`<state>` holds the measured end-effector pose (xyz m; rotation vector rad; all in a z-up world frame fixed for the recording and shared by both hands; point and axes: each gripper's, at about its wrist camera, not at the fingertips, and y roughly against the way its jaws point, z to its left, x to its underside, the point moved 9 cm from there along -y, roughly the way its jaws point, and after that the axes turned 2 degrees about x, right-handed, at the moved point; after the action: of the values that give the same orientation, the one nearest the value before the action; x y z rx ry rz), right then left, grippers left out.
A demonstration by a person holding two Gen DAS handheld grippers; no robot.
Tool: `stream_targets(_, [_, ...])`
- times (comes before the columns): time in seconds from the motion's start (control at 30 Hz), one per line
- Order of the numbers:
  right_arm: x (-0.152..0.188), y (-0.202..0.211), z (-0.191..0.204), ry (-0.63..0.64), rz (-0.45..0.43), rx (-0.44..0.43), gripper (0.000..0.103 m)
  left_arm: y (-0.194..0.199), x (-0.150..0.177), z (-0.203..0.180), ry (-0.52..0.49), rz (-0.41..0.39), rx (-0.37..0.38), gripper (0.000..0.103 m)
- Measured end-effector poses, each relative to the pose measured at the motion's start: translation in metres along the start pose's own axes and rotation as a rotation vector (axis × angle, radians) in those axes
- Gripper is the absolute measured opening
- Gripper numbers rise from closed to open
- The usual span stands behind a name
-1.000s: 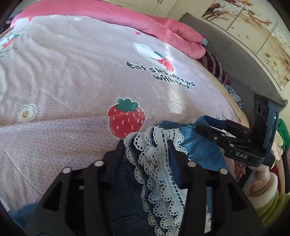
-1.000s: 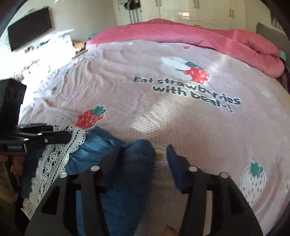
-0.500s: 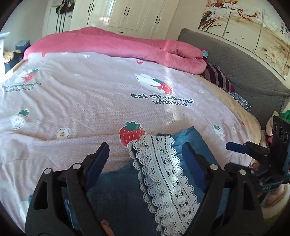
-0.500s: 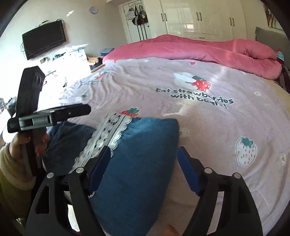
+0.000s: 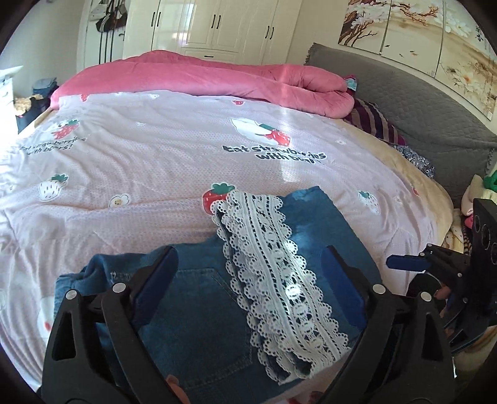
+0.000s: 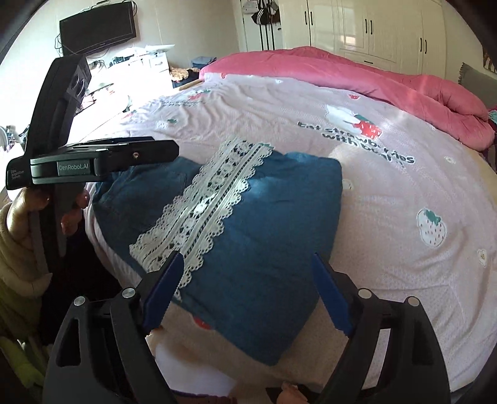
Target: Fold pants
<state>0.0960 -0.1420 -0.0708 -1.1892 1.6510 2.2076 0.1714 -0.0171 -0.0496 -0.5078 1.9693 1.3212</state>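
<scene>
The blue denim pants [image 5: 198, 314] lie folded on the bed near its front edge, with a white lace trim [image 5: 273, 279] running across the top. They also show in the right wrist view [image 6: 267, 236], lace trim [image 6: 211, 199] on their left part. My left gripper [image 5: 248, 276] is open and empty, raised above the pants. My right gripper [image 6: 245, 279] is open and empty, above the pants' near edge. The left gripper appears from the side in the right wrist view [image 6: 149, 152]; the right gripper shows at the right edge of the left wrist view [image 5: 410, 262].
The pink strawberry-print bedsheet [image 5: 155, 161] covers the bed. A rolled pink duvet [image 5: 217, 77] lies along the far side. A grey headboard [image 5: 419, 102] and striped pillow [image 5: 372, 124] are at the right. White wardrobes [image 6: 372, 28] stand behind; a TV [image 6: 98, 26] hangs on the left wall.
Both grippers let go of the pants, opened and drew back upward. The pants now lie folded flat on the bed.
</scene>
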Motion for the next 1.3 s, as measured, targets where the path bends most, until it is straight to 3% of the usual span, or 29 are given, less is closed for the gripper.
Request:
stream_targets(0.07, [0.004, -0.001, 0.005, 0.005, 0.018, -0.012, 0.074, 0.002, 0.005, -0.006, 0.001, 0.007, 0.009, 0.086])
stream_targets(0.1, [0.006, -0.002, 0.006, 0.008, 0.027, -0.016, 0.063, 0.003, 0.008, -0.009, 0.004, 0.010, 0.016, 0.086])
stream_targets(0.27, [0.016, -0.006, 0.008, 0.019, 0.067, -0.019, 0.037, 0.010, 0.024, -0.022, 0.013, 0.001, 0.042, 0.086])
stream_targets(0.37, [0.026, -0.011, 0.007, 0.006, 0.103, -0.028, 0.025, 0.015, 0.036, -0.035, -0.009, 0.016, 0.070, 0.075])
stream_targets(0.5, [0.041, -0.020, 0.003, -0.021, 0.150, -0.038, 0.025, 0.015, 0.052, -0.051, -0.028, 0.054, 0.104, 0.052])
stream_targets(0.6, [0.047, -0.025, -0.001, -0.051, 0.168, -0.044, 0.025, 0.009, 0.065, -0.066, -0.076, 0.090, 0.117, 0.047])
stream_targets(0.8, [0.052, -0.027, -0.004, -0.076, 0.171, -0.057, 0.023, -0.025, 0.102, -0.051, -0.070, 0.232, 0.052, 0.046])
stream_targets(1.13, [0.050, -0.025, 0.002, -0.057, 0.172, -0.041, 0.026, -0.022, 0.101, -0.047, -0.048, 0.216, 0.073, 0.046])
stream_targets(1.3, [0.039, -0.003, 0.006, -0.070, 0.112, -0.058, 0.042, 0.001, 0.092, -0.035, -0.003, 0.169, 0.051, 0.047])
